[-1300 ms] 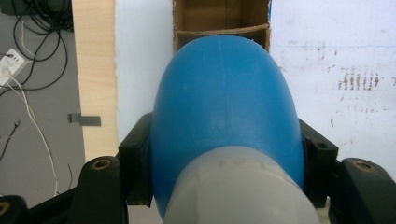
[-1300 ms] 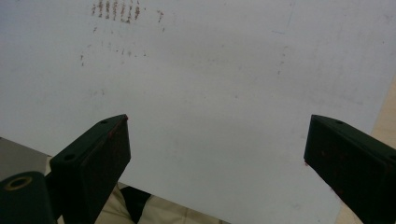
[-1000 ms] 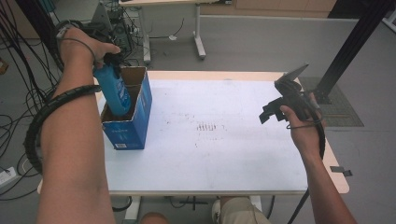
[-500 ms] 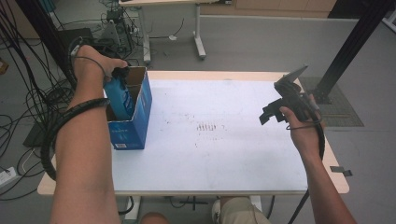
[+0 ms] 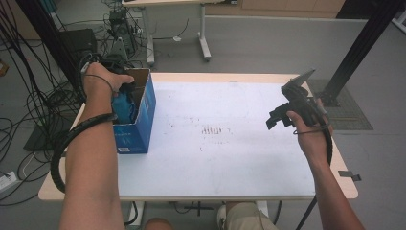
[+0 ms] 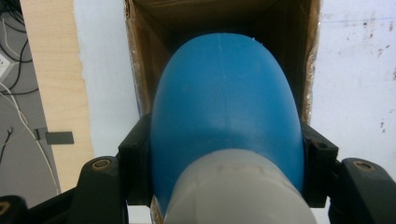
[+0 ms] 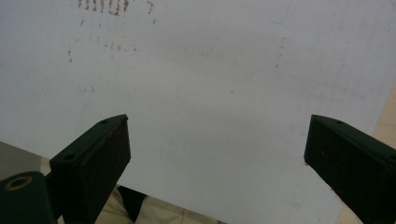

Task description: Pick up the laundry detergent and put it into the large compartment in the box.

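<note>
At the left, the left gripper (image 5: pixel 119 93) has its fingers (image 6: pixel 135 161) pinching a blue bottle (image 6: pixel 224 112) inside the open blue box (image 5: pixel 141 120) on the white surface (image 5: pixel 220 158); at the right, the right gripper (image 7: pixel 217 154) hangs above the surface, fingers (image 7: pixel 100 149) spread and holding nothing.
</note>
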{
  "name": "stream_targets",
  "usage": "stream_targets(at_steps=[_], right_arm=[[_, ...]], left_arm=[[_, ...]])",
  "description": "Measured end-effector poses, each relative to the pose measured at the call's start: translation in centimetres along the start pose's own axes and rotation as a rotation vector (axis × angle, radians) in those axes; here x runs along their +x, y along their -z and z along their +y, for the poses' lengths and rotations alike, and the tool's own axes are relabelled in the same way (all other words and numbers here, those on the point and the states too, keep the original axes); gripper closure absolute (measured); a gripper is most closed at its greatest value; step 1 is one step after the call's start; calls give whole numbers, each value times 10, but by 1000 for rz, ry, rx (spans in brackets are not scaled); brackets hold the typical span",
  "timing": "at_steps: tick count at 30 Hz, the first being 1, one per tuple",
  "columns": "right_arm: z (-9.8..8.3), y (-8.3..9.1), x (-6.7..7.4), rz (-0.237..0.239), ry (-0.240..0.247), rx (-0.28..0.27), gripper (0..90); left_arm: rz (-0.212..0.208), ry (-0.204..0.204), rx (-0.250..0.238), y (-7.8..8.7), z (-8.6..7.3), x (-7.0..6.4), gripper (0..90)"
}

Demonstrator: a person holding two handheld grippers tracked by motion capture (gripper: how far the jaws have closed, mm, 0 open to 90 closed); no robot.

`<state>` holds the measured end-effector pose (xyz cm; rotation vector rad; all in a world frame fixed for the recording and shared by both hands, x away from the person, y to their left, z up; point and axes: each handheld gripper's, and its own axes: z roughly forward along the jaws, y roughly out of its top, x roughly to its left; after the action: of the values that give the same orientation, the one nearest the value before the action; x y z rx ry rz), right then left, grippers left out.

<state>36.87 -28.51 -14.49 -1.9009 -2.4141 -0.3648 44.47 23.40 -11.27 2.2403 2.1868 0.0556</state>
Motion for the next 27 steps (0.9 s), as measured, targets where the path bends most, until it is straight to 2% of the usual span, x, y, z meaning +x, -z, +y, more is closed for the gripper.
stream_targets(at_steps=[14,27], right_arm=[[0,-2,1,-4,3,1,70],[0,-4,-1,-5,0,5,70]], left_arm=[[0,-14,-8,-23,-3,-5,375],[7,-32,15,-38,0,-7,375]])
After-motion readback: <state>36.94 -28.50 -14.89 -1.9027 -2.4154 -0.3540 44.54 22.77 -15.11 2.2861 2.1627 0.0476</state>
